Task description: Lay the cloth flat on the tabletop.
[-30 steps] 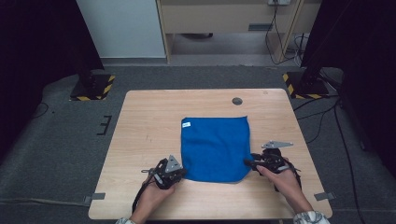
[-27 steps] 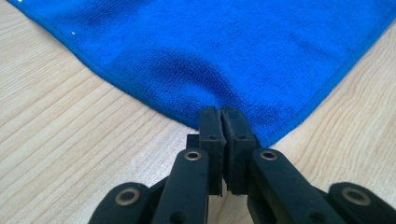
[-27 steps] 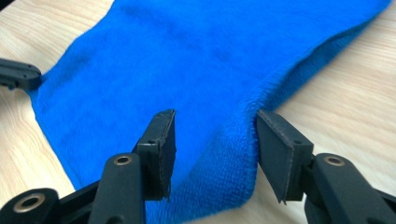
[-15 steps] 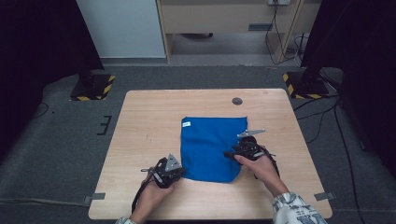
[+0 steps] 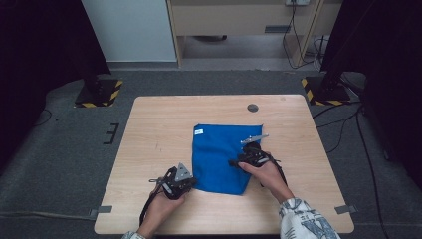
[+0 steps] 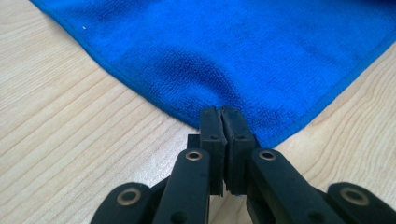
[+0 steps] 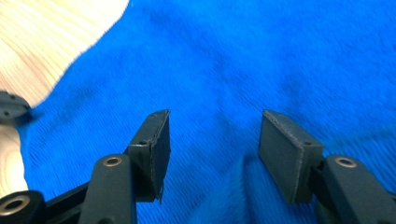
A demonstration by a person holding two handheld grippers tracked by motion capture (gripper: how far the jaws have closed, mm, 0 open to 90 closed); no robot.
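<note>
Pinching the blue cloth's [image 5: 222, 157] near-left corner, left gripper [image 6: 222, 122]; right gripper [image 7: 212, 149] spread above it; white label [image 5: 198, 132] unreadable.

Left forearm: we bring it in from the bottom edge of the high view, angled up and slightly right, hand wrapped around the left gripper [image 5: 191, 182] low over the surface. Its grey three-cornered plate faces up and a cable trails back beside the wrist. In the left gripper view [image 6: 221, 122] the two black jaws are pressed together.

Right forearm: patterned sleeve, reaching up and leftward, hand curled over the right gripper [image 5: 234, 162]. Its jaws have just been opening; in the right gripper view [image 7: 212, 140] the pads [image 7: 286, 149] stand apart, with nothing pinched.
</note>
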